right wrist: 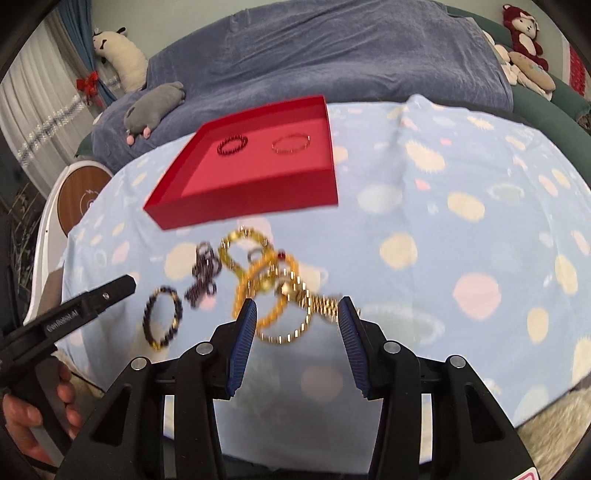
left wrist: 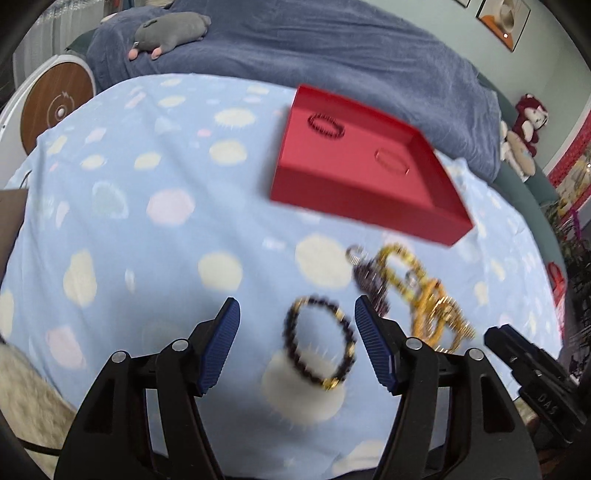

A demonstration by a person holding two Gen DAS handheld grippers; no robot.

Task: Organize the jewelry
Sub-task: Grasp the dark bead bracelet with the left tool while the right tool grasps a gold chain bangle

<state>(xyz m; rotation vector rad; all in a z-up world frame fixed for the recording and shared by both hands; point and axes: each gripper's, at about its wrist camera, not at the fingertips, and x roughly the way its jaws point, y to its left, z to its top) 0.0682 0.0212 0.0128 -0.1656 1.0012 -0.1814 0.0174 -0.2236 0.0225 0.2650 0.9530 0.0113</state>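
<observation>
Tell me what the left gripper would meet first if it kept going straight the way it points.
Most likely the dark beaded bracelet: it lies on the spotted blue blanket directly between the open fingers of the left gripper, apart from the tangled pile of gold jewelry. Motion blur leaves the depth uncertain.

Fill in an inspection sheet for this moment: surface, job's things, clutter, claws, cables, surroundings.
Surface: light blue spotted blanket.
Job's things: red tray holding a dark beaded bracelet and a thin red bangle; loose dark bead bracelet; tangled gold and purple jewelry pile.
Clutter: nothing seen.
Claws: left claw open around the loose bracelet; right claw open over the pile.
Cables: nothing seen.
Surroundings: blue bedspread, grey plush, red plush.
</observation>
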